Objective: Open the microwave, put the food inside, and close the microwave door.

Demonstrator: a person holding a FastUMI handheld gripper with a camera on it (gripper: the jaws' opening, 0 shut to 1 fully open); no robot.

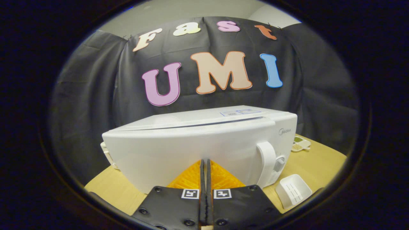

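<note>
White microwave [198,143], door closed, stands just ahead of the gripper [204,166], whose fingers are pressed together, empty.

Wooden table [322,166] — small white tray [293,191], divided dish [300,144] behind.

Dim booth, soft overhead light, fisheye-warped edges

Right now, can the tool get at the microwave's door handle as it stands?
Probably yes. The tool is shut with nothing in it, close before the closed microwave door. The door handle stands off to one side of the fingers, with nothing in between. The tool must open first.
</note>
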